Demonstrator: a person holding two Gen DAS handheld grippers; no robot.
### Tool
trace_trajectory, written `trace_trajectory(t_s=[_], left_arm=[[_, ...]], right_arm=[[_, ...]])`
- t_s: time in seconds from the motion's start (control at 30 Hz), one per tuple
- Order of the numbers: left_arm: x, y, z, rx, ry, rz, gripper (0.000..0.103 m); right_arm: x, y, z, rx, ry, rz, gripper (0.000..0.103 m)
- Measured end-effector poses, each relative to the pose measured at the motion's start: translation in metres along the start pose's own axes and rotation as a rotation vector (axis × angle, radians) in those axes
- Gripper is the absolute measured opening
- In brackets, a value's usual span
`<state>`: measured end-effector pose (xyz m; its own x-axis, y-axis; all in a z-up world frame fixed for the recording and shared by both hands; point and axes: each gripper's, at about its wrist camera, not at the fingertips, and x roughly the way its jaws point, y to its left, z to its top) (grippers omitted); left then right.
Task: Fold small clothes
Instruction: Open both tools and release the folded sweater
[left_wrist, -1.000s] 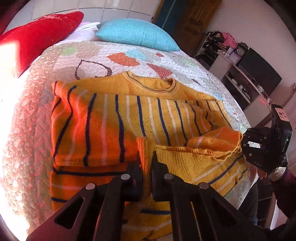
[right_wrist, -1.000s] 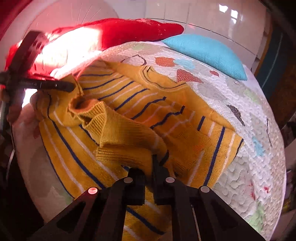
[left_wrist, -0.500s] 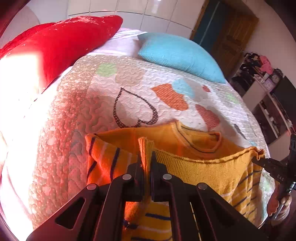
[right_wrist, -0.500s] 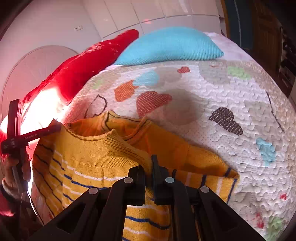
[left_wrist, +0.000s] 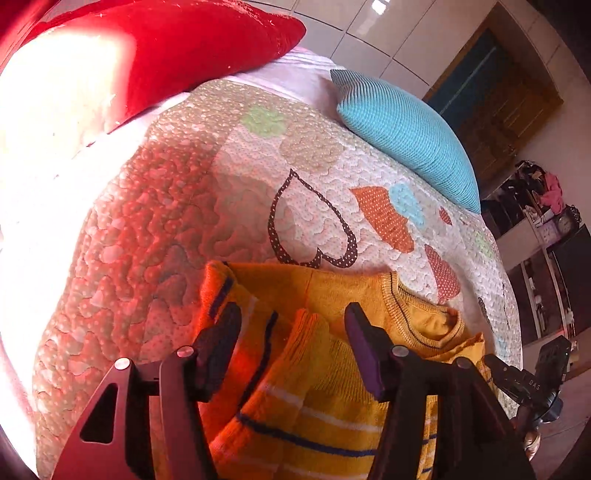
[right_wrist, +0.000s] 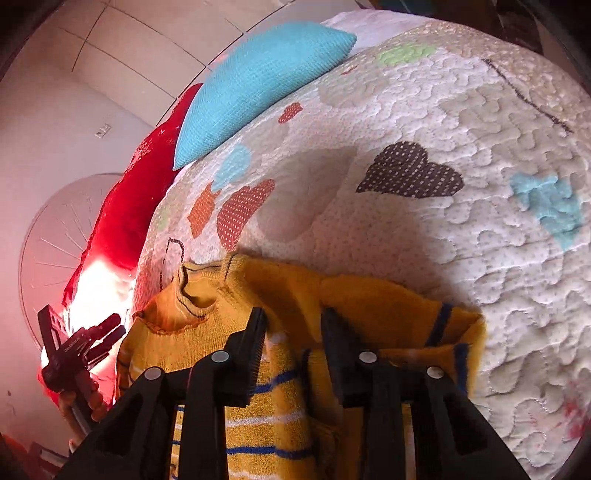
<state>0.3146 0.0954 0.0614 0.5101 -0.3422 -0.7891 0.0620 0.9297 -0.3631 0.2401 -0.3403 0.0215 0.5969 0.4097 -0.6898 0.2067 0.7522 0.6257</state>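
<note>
Bed quilt fills both views, heart patches on white; red pillow and blue pillow sit at the far end.

Yellow striped sweater lies on the near part of the quilt, bottom hem folded up over the body, its edge now lying just short of the collar. Long axis of the folded bundle runs left-right across both views, collar edge away from the grippers.

Left gripper hovers directly over the folded hem, jaws spread wide, nothing between them. Right gripper likewise spread and empty, above the sweater's right part just right of the collar. Each one is seen at the edge of the other's view, well apart, at opposite ends of the bundle.

Key relation: sweater lies straight ahead and below both grippers, each equally near its own end. My guess is the next fold goes along that left-right axis, so either end is reachable.

Versus 0.5 s ago: both were clamped on the hem, carrying it towards the collar. Now both have let go and the hem rests on the body.
</note>
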Motion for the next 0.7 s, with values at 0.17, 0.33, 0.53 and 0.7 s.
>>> trace_trajectory(t_s=[0.17, 0.33, 0.53, 0.7], left_arm=[[-0.051, 0.0, -0.021, 0.05, -0.05, 0.044, 0.067], [-0.088, -0.003, -0.07, 0.105, -0.062, 0.051, 0.077], [-0.099, -0.001, -0.124, 0.127, -0.046, 0.13, 0.077], [-0.086, 0.023, -0.132, 0.036, -0.058, 0.172, 0.077]], right_arm=[[-0.038, 0.006, -0.018, -0.093, -0.032, -0.046, 0.044], [-0.04, 0.016, -0.063, -0.218, 0.04, -0.108, 0.044], [-0.049, -0.009, -0.087, -0.208, 0.017, -0.223, 0.018], [-0.075, -0.008, -0.087, -0.232, -0.047, -0.36, 0.025]])
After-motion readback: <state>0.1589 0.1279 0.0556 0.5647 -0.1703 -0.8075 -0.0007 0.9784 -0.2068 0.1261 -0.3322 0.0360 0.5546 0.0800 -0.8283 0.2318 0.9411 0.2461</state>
